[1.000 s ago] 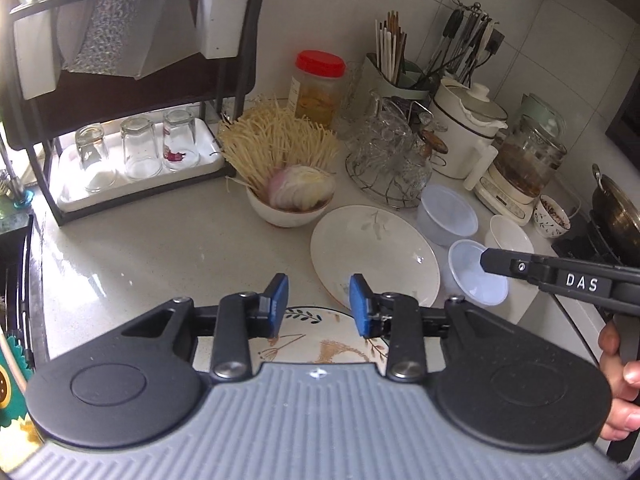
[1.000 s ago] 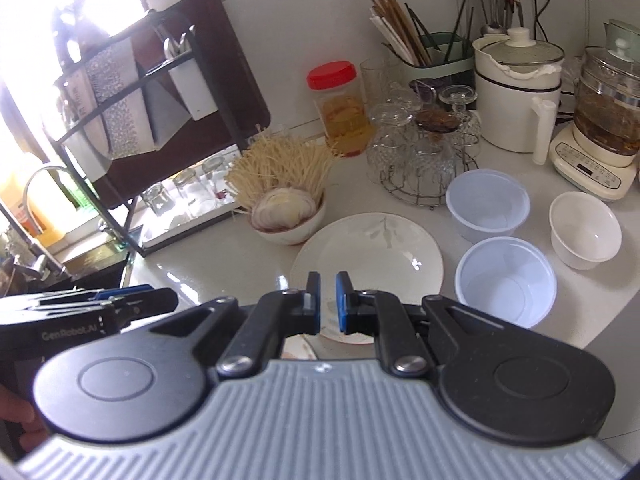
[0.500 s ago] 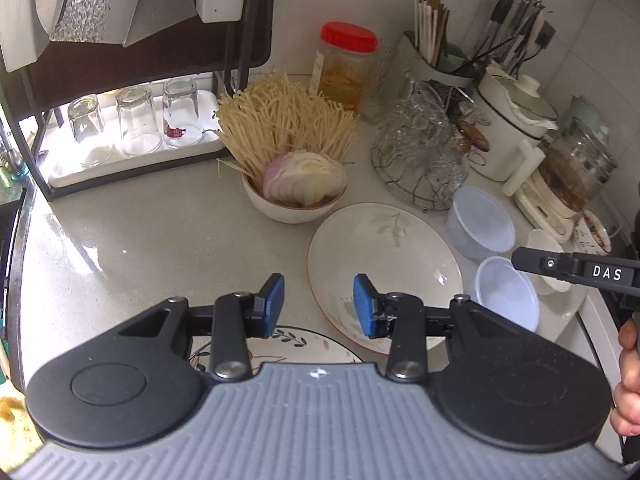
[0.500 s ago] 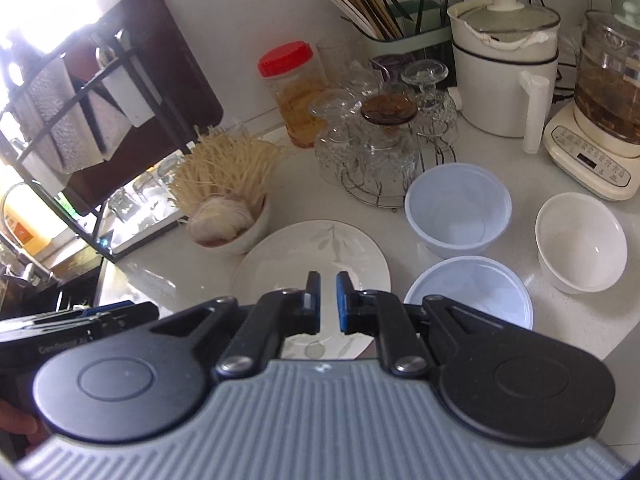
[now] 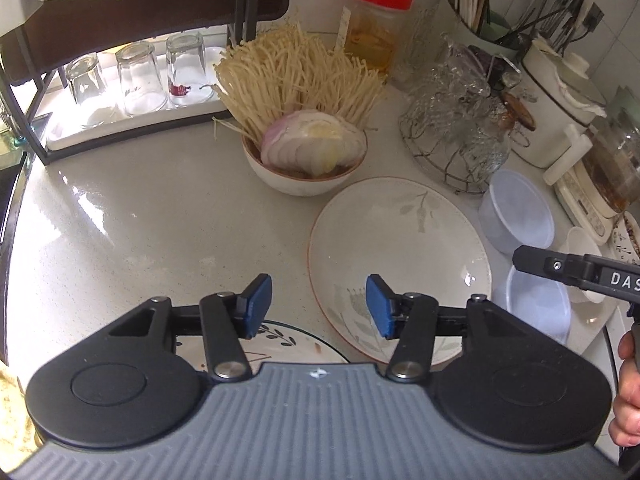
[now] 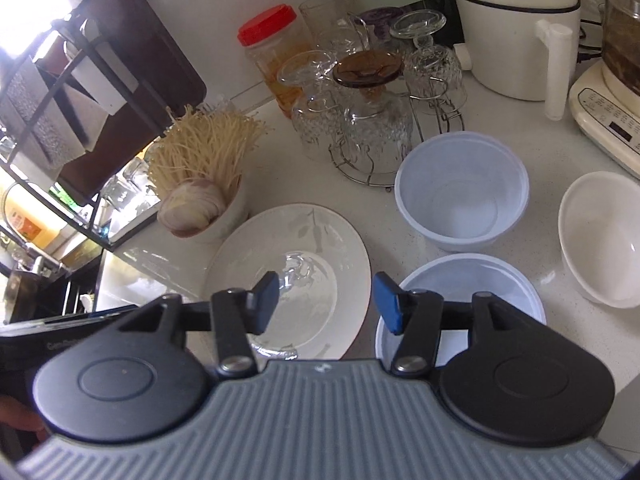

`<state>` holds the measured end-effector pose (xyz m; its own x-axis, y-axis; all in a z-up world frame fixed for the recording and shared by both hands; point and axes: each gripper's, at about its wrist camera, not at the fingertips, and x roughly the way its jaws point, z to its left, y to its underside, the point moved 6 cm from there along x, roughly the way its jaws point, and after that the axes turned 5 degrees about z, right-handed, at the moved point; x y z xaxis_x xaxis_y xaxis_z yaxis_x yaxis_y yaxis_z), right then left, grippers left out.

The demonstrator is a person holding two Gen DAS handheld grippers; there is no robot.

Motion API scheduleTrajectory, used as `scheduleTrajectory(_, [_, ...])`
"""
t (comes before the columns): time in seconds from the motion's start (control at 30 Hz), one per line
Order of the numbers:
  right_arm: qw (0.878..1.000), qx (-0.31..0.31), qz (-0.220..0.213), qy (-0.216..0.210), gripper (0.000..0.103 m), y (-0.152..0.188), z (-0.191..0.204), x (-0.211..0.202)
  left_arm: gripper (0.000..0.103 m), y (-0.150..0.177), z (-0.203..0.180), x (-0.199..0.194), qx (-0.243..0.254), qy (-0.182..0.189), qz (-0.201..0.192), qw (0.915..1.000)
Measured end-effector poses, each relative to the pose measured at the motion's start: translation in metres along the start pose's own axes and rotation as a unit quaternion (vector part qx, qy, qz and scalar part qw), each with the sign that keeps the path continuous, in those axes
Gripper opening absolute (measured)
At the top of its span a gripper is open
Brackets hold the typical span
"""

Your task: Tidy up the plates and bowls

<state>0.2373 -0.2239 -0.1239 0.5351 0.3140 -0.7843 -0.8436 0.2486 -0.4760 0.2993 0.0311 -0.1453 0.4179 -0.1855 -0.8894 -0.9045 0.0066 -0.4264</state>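
Observation:
A large white plate with a leaf print point(image 5: 400, 256) lies on the counter; it also shows in the right wrist view point(image 6: 296, 280). A second patterned plate point(image 5: 288, 344) lies partly under my left gripper point(image 5: 316, 306), which is open and empty above the plate's left edge. My right gripper point(image 6: 326, 304) is open and empty, over the gap between the plate and the nearer of two pale blue plastic bowls point(image 6: 472, 284). The other blue bowl point(image 6: 460, 192) and a white bowl point(image 6: 600, 236) sit behind and to the right.
A bowl of enoki mushrooms and sliced onion point(image 5: 308, 160) stands behind the plate. A wire rack of upturned glasses point(image 6: 368, 112), a red-lidded jar point(image 5: 376, 24), a utensil holder, a white cooker point(image 6: 516, 20) and a dish rack point(image 5: 132, 80) crowd the back.
My right gripper has opened from shut and moved forward and down toward the plate and blue bowl. My left gripper has moved closer to the plate and opened wider.

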Motion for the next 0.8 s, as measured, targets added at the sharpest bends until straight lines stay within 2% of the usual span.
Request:
scheduleTrajectory(0.3, [0.999, -0.028, 0.016, -0.005, 0.053, -0.017, -0.012, 0.02, 0.058, -0.005, 0.007, 0.026, -0.016, -0.011, 0.017, 0.9997])
scheduleTrajectory(0.53, [0.998, -0.042, 0.04, -0.007, 0.04, -0.022, -0.015, 0.04, 0.057, -0.01, 0.013, 0.049, -0.036, -0.003, 0.038, 0.9986])
scheduleTrajectory(0.63, [0.998, -0.047, 0.049, -0.003, 0.035, -0.024, -0.014, 0.049, 0.051, -0.014, 0.012, 0.059, -0.032, -0.001, 0.048, 0.9983])
scheduleTrajectory(0.8, [0.996, -0.055, 0.069, 0.011, 0.033, -0.025, -0.015, 0.066, 0.049, -0.017, 0.011, 0.073, -0.028, 0.001, 0.06, 0.9978])
